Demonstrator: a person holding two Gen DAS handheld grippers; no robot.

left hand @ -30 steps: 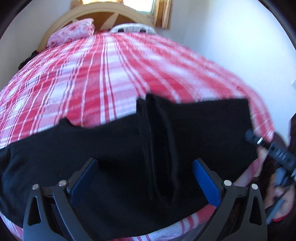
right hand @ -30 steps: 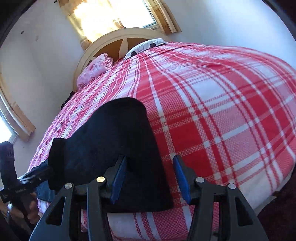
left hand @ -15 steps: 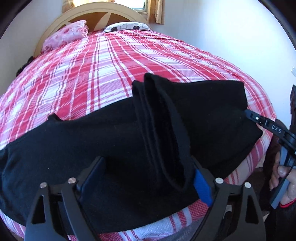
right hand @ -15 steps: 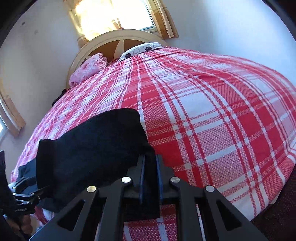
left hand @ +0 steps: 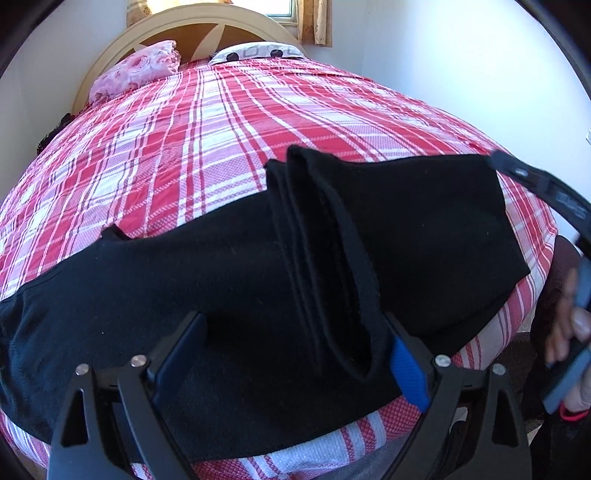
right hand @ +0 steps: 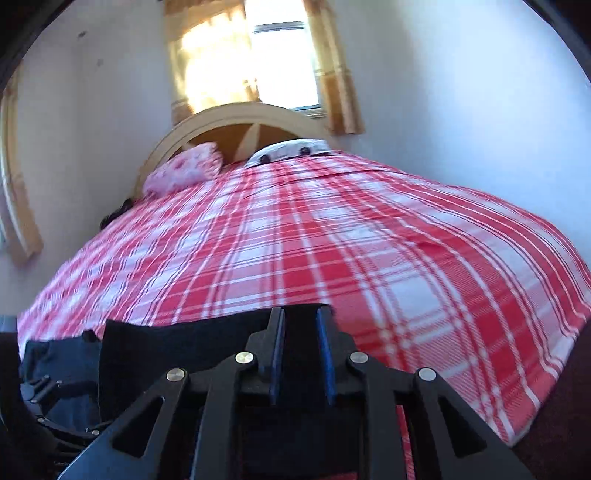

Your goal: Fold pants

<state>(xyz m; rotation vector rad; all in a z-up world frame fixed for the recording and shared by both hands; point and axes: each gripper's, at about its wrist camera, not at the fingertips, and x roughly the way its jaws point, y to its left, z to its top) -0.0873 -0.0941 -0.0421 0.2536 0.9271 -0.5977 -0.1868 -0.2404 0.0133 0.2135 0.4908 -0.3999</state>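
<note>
The black pants lie across the near end of the bed, spread sideways over the red and white plaid bedspread, with one end trailing toward the left edge and the other end doubled back so that a thick ridge of stacked layers stands near the middle. The right portion of the garment reaches to the bed's right corner, where its edge hangs just over the side. The left gripper sits low over the pants with its jaws spread wide; the ridge of fabric lies between them, close against the right blue pad, while the left pad stands apart from the cloth. The right gripper has its jaws set narrow and opening, with black fabric of the pants between the blue pads; whether the pads press on the cloth at this instant cannot be told for certain, though the fabric rises with them. In the left wrist view the right gripper appears at the right edge, with the person's hand around its handle. At the head of the bed are an arched wooden headboard, a pink floral pillow and a white patterned pillow. A curtained window stands above the headboard, bright with sunlight.
</note>
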